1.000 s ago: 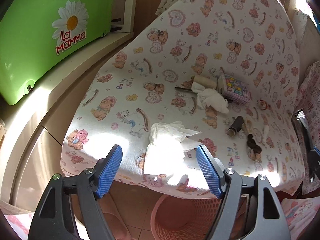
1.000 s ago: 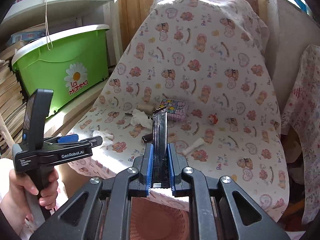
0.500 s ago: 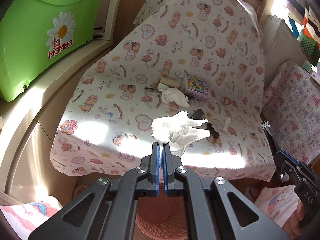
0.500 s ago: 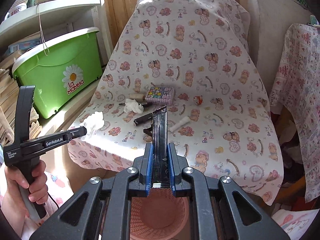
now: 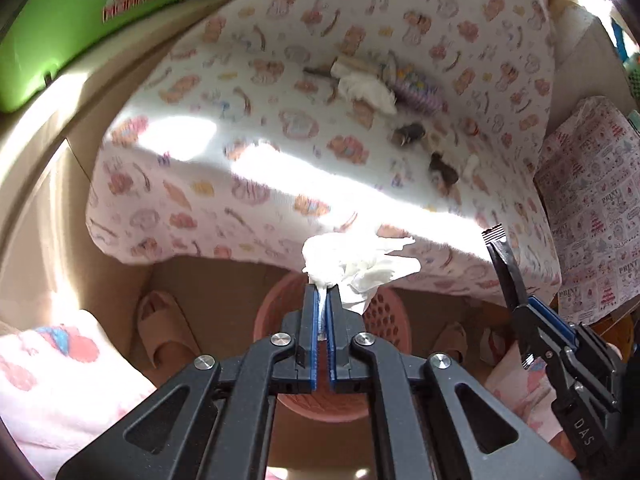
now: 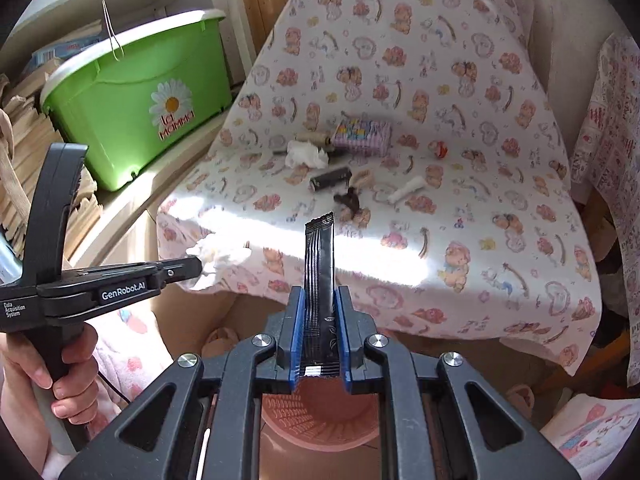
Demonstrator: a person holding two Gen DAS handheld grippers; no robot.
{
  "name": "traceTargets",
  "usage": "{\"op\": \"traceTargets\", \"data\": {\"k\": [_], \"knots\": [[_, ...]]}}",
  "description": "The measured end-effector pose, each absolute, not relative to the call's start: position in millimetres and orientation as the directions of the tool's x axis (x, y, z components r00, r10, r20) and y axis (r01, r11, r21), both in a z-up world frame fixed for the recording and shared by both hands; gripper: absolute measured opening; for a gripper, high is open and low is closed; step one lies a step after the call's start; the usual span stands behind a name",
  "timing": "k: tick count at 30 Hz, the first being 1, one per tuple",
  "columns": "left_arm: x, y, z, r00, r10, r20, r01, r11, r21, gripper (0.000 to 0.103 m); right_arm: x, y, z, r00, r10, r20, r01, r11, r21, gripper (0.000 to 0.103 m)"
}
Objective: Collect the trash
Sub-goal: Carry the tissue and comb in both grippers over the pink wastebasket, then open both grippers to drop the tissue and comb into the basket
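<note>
Both hands now carry trash off a chair draped in a teddy-bear print sheet (image 6: 460, 216): the left gripper (image 5: 320, 312), which a second ago stood open around a crumpled white tissue (image 5: 356, 264) lying at the seat's front edge, has clamped fully down on it and lifted it clear, so the tissue now hangs past the edge, above a pink perforated wastebasket (image 5: 384, 316) on the floor. The right gripper (image 6: 320, 324) remains narrowly closed on a long black sachet wrapper (image 6: 319, 264), held upright as before, and has also drawn down and back toward the basket, whose rim (image 6: 320, 436) shows beneath its jaws. That leaves 2 pieces apparently ready to drop; neither has been let go, and what can be seen of the basket's inside looks bare, though much of it is hidden behind the grippers. Still on the seat are a 2nd crumpled tissue (image 6: 306, 153), a dark cylinder (image 6: 330, 178), a small dark brown scrap (image 6: 348, 200), a rolled white bit (image 6: 406, 190), a small red-and-white item (image 6: 439, 148) and a pastel patterned box (image 6: 362, 136), so the collecting looks far from over. A green lidded bin marked with a daisy (image 6: 140, 100) sits on the shelf to the left; its contents cannot be seen.
</note>
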State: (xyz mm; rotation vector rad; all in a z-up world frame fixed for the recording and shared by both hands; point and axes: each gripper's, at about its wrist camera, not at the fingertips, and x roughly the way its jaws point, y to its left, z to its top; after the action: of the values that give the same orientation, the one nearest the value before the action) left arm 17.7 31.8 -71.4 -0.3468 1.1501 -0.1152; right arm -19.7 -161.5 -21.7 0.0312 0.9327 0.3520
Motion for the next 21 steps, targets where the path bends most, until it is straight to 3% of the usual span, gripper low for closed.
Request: {"op": "traceTargets", "data": {"k": [3,12,18,20,21], "knots": [[22.6,29.4,-99.4,0.292,-0.320,-0.901,-0.122,0.922,-0.367,0.003,-16.6,-153.9,-43.5,0.490,0.304,-0.817,-0.290,0.941,0.176,0.016],[27.4,5.2,-142.2,0.187,-0.209,-0.960,-0.098,0.968,-0.230,0.004,3.0,-151.2,-135.8,0.304,0.270,-0.914,-0.232,0.951,0.204,0.016],[37.2,-10.2,-169.4,0.103,-0.194,-0.976,-0.086,0.975,-0.203,0.004,12.5,-151.0,-176.4,0.231,0.237,-0.944,-0.194,0.962,0.194,0.016],[38.8,-15.2,-171.6,0.092,-0.176,-0.980,-0.075,0.980,-0.183,0.010,14.5,-151.7,-185.0,0.222,0.222,-0.950,-0.182,0.966,0.183,0.016],[39.6,-17.2,-173.1,0.086,-0.166,-0.982,-0.074,0.982,-0.172,0.018,15.2,-153.1,-188.4,0.213,0.216,-0.953,-0.174,0.968,0.181,0.017]]}}
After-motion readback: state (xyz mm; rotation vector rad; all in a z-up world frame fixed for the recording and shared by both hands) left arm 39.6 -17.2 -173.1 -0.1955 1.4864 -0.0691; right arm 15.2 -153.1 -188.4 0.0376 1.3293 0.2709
